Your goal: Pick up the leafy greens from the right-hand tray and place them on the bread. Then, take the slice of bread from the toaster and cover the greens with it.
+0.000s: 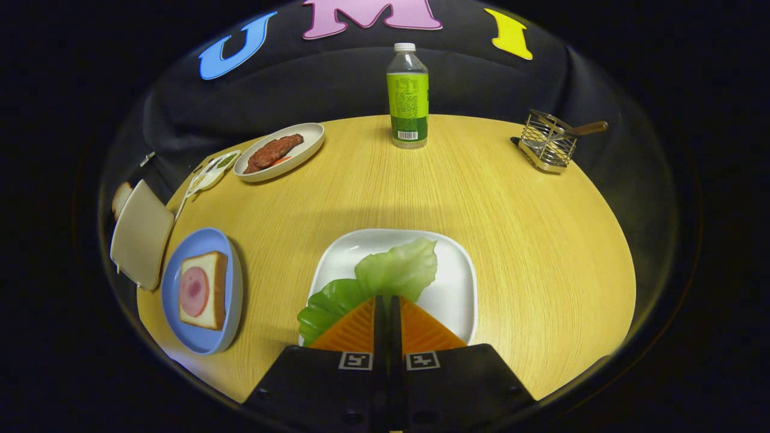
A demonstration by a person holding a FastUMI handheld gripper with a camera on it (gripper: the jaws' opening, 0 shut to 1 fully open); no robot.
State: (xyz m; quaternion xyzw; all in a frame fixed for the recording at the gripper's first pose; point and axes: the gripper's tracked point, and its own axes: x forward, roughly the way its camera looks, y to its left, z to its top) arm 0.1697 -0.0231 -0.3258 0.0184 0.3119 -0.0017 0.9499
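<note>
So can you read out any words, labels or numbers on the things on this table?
Bottle: its green label carries print and a barcode, too small to read.
Gripper, fingers closed together over the leafy greens: two square markers, patterns and not words.
Nothing else on the table bears text.

The round table (481, 198) shows pale, matt wood grain. The white square tray (454, 288) looks glossy, like glazed ceramic (or smooth plastic), and the green leafy greens (397, 270) have a waxy plastic sheen. The clear plastic bottle (408, 96) wears a paper-like label; the wire rack (547, 144) is shiny metal.
</note>
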